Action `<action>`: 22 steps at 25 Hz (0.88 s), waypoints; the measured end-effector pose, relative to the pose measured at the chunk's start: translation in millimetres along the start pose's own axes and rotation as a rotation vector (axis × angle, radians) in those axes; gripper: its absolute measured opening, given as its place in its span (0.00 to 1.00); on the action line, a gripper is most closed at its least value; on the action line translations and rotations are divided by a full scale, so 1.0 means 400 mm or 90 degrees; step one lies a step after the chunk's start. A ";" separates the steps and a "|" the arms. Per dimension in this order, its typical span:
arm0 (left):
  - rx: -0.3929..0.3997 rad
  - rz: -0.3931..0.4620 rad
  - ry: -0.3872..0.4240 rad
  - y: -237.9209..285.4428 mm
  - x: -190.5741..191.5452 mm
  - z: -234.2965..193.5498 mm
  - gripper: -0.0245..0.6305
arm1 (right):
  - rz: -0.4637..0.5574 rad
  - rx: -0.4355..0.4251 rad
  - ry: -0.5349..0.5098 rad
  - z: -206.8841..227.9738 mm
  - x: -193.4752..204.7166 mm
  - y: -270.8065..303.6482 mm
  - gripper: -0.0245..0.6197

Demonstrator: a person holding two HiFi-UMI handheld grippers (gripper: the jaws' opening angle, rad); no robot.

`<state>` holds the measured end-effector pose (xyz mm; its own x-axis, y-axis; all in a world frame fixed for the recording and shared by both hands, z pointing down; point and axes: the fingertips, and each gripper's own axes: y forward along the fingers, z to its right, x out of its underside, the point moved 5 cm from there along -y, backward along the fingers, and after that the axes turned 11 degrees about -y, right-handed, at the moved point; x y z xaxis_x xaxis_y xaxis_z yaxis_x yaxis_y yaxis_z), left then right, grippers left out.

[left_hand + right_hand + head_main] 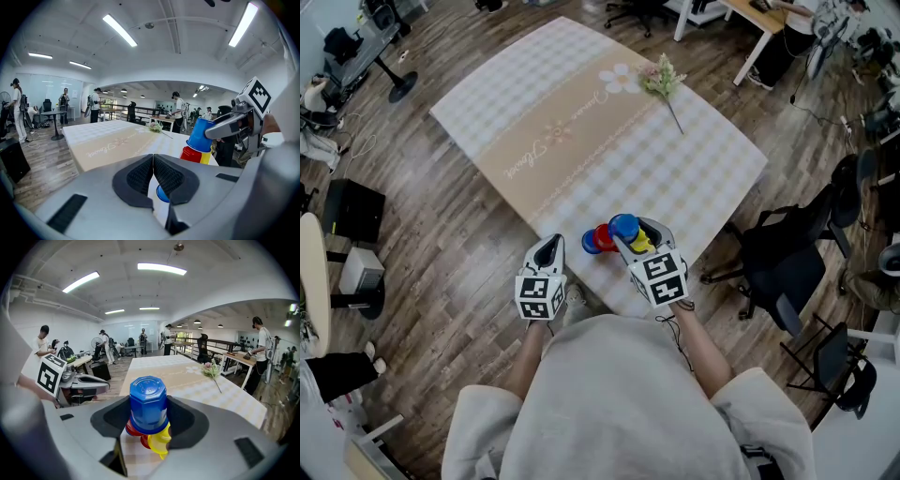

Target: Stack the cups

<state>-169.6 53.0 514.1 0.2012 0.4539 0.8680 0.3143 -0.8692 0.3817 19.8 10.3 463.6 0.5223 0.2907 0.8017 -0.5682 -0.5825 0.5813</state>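
My right gripper (148,414) is shut on an upside-down blue cup (148,401), held just above a red cup (132,430) and a yellow cup (160,442) near the table's front edge. In the head view the held blue cup (624,228) sits in the right gripper (636,232), with the red cup (605,237), the yellow cup (640,243) and a second blue cup (590,243) beside it. My left gripper (547,251) hangs shut and empty left of the cups. Its own view shows the left gripper (153,174) with jaws touching, and the second blue cup (161,193) partly hidden behind them.
A checked tablecloth (581,141) covers the table, with a flower sprig (662,80) at its far side. Office chairs (792,262) stand to the right and dark equipment (352,211) on the wooden floor to the left. Several people stand around other tables in the room.
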 end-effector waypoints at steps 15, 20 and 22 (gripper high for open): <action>0.001 -0.002 0.000 0.006 0.008 0.003 0.06 | 0.061 0.020 0.009 0.003 -0.009 -0.017 0.52; 0.007 -0.003 0.004 0.014 0.003 0.011 0.06 | 0.094 0.027 0.002 0.005 -0.011 -0.060 0.49; 0.011 -0.004 0.007 0.017 0.001 0.014 0.06 | 0.111 0.033 0.006 0.007 -0.005 -0.083 0.47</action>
<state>-162.2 48.2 515.3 0.1895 0.4569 0.8691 0.3311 -0.8630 0.3815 39.2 27.0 442.2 0.4127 0.1882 0.8912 -0.6164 -0.6626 0.4254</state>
